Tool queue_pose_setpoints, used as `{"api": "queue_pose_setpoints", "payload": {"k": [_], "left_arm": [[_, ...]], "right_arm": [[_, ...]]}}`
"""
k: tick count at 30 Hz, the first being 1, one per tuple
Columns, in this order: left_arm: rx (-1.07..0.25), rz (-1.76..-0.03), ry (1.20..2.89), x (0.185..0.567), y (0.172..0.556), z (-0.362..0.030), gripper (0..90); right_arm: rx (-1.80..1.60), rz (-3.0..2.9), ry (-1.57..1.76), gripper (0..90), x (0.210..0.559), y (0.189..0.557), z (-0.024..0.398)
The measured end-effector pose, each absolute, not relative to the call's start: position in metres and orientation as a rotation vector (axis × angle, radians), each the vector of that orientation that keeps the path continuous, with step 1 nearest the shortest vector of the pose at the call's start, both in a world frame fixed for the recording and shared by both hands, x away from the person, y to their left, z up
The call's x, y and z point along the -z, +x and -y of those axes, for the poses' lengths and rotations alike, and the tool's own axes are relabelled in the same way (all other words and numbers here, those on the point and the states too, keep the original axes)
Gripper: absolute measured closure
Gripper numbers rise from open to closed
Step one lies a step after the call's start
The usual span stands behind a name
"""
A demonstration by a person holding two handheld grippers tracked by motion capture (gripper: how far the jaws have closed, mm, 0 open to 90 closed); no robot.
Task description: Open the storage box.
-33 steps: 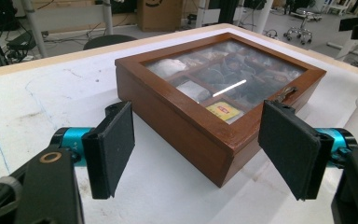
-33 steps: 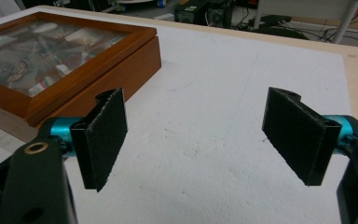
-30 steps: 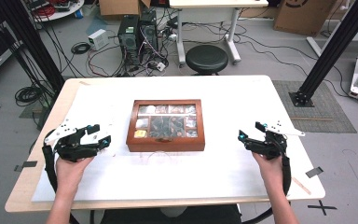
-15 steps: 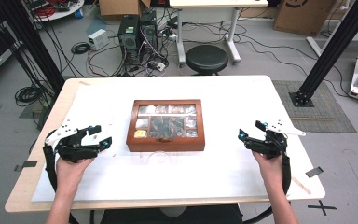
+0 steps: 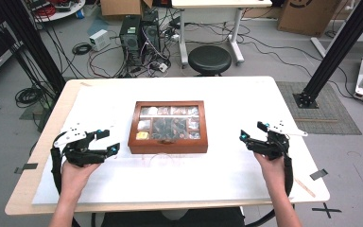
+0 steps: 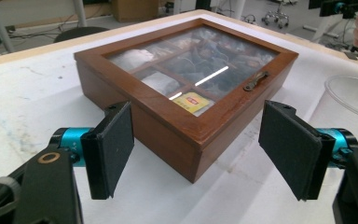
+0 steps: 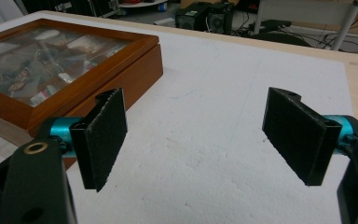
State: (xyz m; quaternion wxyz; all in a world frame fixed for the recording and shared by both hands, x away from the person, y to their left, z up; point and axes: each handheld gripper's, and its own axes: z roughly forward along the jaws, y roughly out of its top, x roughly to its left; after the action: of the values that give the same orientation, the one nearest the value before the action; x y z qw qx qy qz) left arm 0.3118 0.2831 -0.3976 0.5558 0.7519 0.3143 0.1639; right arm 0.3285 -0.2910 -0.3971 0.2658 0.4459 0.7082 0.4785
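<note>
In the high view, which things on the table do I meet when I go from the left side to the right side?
Left hand-held gripper → wooden box with glass lid → right hand-held gripper. Both hand-held grippers are open and apart from the box.

Bare desk [image 5: 246, 106] lies open left, right and far of the wooden box [image 5: 168, 126], while what seems a clear plastic dish [image 6: 354, 95] crowds its near side.

A black stool [image 5: 210, 58], computer towers [image 5: 140, 32] and tangled cables [image 5: 105, 54] crowd the grey floor [image 5: 264, 61].
</note>
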Motion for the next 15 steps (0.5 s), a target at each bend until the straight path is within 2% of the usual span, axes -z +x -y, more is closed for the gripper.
{"api": "queue_pose_setpoints", "payload": {"k": [15], "left_arm": [[-0.367, -0.777, 1.892, 0.418, 0.322, -0.258, 27.3]], "right_arm": [[-1.295, -1.918, 1.215, 22.3, 0.398, 0.327, 0.292]]}}
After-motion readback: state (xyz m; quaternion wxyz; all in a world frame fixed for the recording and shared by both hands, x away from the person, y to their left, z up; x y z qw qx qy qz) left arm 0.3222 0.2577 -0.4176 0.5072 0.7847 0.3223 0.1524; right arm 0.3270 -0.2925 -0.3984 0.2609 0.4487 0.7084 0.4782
